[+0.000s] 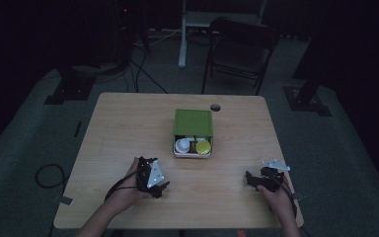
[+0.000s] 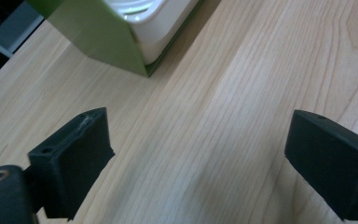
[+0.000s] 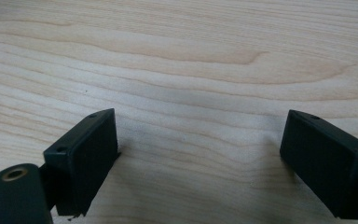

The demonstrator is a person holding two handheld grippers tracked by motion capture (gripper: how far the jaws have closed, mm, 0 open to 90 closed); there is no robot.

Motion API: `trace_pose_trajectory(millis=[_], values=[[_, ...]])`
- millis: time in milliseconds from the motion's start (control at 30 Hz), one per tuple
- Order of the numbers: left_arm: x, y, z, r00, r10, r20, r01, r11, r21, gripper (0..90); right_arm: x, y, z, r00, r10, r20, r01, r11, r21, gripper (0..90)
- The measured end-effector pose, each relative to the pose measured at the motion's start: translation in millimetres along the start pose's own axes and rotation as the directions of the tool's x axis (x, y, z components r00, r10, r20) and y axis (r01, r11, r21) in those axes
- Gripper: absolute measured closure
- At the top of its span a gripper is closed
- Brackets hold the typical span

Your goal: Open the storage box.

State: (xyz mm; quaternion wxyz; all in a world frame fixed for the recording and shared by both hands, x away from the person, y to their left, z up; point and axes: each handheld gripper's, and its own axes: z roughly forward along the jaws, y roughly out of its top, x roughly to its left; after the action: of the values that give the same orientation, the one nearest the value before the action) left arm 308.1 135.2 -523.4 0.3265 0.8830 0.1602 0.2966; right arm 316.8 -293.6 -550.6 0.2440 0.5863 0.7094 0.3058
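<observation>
Table [image 1: 128, 128] bearing green box [image 1: 193, 122] at centre, lid half covering white tray; cup [image 1: 183, 145] and yellow lid [image 1: 203, 147] lying inside. Left gripper [image 1: 161, 189], right gripper [image 1: 249, 178] resting near, jaws gaping wide, gripping nothing. Work seemingly not begun.

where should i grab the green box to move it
Probably across its side walls. The green box sits flat mid-table, its open near end showing a yellow lid and white cup. Bring the open left gripper in from the near-left.

The high view is dim and murky; both gripper views are brighter, softly blurred near the bottom.
</observation>
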Motion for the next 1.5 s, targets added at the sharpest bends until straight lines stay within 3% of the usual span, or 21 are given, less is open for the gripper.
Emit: trace_pose_trajectory(millis=[267, 367, 600, 667, 800, 900, 1067, 1300, 1367, 1433, 1500], values=[[-5.1, 11.8, 5.6, 0.997, 0.077, -0.002, -0.077, 0.9967, -0.027, 7.9, 0.0, 0.0, 0.0, 1.0, -0.002, -0.002, 0.002, 1.0, 0.0, 10.7], [-8.2, 16.0, 8.6, 0.9951, 0.099, -0.002, -0.099, 0.9943, -0.04, 11.9, -0.2, 0.0, 0.0, 1.0, -0.006, -0.007, 0.007, 1.0, 0.0, 10.8], [-11.0, 27.3, 14.6, 0.9851, 0.167, -0.042, -0.169, 0.9836, -0.062, 14.0, -0.4, 0.0, 0.0, 0.9999, -0.01, -0.011, 0.01, 1.0, 0.0, 10.8], [-11.2, 30.5, 15.9, 0.9806, 0.183, -0.071, -0.188, 0.9791, -0.077, 14.5, -0.2, 0.0, 0.0, 0.9998, -0.011, -0.014, 0.011, 1.0, -0.001, 11.1], [-11.3, 36.3, 18.5, 0.973, 0.216, -0.081, -0.222, 0.9717, -0.08, 17.2, 0.1, 0.0, 0.0, 0.9997, -0.016, -0.019, 0.016, 1.0, -0.002, 11.2], [-13.0, 40.0, 21.3, 0.9712, 0.225, -0.079, -0.232, 0.9678, -0.098, 18.6, 0.2, 0.0, 0.0, 0.9997, -0.015, -0.019, 0.015, 1.0, -0.002, 11.2], [-14.9, 43.7, 28.5, 0.9604, 0.263, -0.092, -0.272, 0.956, -0.109, 23.0, 0.2, 0.0, 0.0, 0.9997, -0.016, -0.019, 0.015, 1.0, -0.002, 11.2], [-18.2, 53.2, 39.8, 0.9369, 0.324, -0.131, -0.339, 0.9348, -0.107, 30.1, 0.2, 0.0, 0.0, 0.9997, -0.015, -0.019, 0.015, 1.0, -0.001, 11.1], [-18.7, 55.9, 43.2, 0.9305, 0.335, -0.148, -0.355, 0.9248, -0.137, 33.3, 0.2, 0.0, 0.0, 0.9997, -0.016, -0.019, 0.016, 1.0, -0.002, 11.1], [-19.2, 57.2, 46.1, 0.929, 0.34, -0.147, -0.361, 0.9193, -0.157, 38.0, 0.2, 0.0, 0.0, 0.9997, -0.016, -0.019, 0.016, 1.0, -0.001, 11.2], [-18.9, 58.6, 49.2, 0.9312, 0.332, -0.149, -0.355, 0.9202, -0.165, 41.9, 0.1, 0.0, 0.0, 0.9997, -0.016, -0.019, 0.016, 1.0, -0.001, 11.2]])
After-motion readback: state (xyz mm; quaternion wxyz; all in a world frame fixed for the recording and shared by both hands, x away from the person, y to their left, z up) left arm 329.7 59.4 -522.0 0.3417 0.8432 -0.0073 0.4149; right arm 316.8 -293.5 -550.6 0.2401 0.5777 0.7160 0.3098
